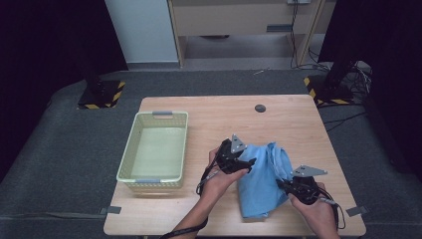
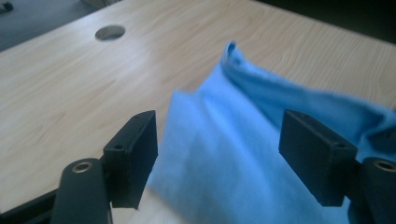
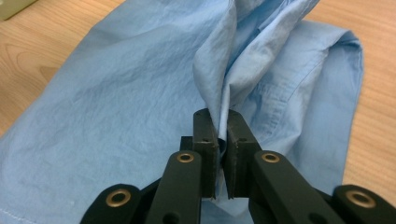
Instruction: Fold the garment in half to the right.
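The wooden table (image 1: 209, 119) carried everything, and each place here is told against the blue shirt (image 1: 261, 181) that lay on its near right part. That shirt was rumpled and partly folded, its cloth bunched into a raised ridge along the side toward the right gripper, with flatter cloth spreading toward the table's near edge. To the left of the shirt, apart from it with bare wood between, stood the pale green basket (image 1: 130, 149), an oblong plastic one with slotted walls and grey handle pieces at both short ends. At the shirt's left edge, the left gripper (image 1: 244, 164) hovered with its jaws pointing into the cloth; in the left gripper view its fingers (image 2: 133, 156) were spread wide apart, the blue cloth (image 2: 224, 154) lying low between them and neither pad touching it so far as could be seen. At the shirt's right edge, the right gripper (image 1: 283, 185) was held by the person's right hand (image 1: 318, 211); in the right gripper view its fingers (image 3: 205, 149) were pressed together, pinching a standing fold of the shirt (image 3: 140, 102) that rose from between them. Beyond the shirt, toward the table's far edge and well apart from the cloth, sat a small round dark hole (image 1: 260, 108) in the wood.
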Demonstrator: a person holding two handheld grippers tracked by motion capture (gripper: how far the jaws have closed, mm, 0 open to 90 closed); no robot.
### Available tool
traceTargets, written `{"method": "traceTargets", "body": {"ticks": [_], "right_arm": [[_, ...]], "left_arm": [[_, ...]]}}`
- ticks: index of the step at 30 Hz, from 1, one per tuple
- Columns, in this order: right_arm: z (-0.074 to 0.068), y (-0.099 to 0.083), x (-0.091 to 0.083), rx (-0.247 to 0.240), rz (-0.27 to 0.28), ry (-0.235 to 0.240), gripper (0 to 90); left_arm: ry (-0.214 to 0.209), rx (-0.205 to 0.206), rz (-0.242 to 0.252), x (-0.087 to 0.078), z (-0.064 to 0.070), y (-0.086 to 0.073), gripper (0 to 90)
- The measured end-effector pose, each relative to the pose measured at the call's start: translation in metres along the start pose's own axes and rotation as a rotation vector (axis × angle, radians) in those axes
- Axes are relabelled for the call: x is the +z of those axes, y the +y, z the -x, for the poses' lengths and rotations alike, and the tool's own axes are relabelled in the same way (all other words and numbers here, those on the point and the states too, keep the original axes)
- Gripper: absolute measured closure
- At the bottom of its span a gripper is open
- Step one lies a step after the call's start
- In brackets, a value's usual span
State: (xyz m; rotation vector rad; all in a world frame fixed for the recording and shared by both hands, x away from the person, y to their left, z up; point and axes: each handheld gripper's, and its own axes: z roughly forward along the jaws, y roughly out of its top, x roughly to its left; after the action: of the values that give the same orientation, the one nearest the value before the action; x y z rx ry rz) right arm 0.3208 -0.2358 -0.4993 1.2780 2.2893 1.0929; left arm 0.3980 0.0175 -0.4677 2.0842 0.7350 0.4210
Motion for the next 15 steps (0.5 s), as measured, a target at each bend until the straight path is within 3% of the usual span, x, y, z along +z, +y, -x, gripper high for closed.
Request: {"method": "traceTargets", "body": {"ticks": [3, 8, 15], "right_arm": [[0.0, -0.002, -0.001, 0.006, 0.001, -0.007, 85.9], [0.001, -0.006, -0.004, 0.013, 0.001, -0.01, 84.8], [0.002, -0.012, -0.003, 0.022, -0.01, -0.017, 82.3]], "left_arm": [[0.016, 0.006, -0.028, -0.009, 0.001, -0.015, 25.1], [0.012, -0.044, -0.069, -0.021, 0.001, -0.04, 22.0], [0.011, -0.045, -0.116, -0.02, 0.002, -0.062, 19.8]]}}
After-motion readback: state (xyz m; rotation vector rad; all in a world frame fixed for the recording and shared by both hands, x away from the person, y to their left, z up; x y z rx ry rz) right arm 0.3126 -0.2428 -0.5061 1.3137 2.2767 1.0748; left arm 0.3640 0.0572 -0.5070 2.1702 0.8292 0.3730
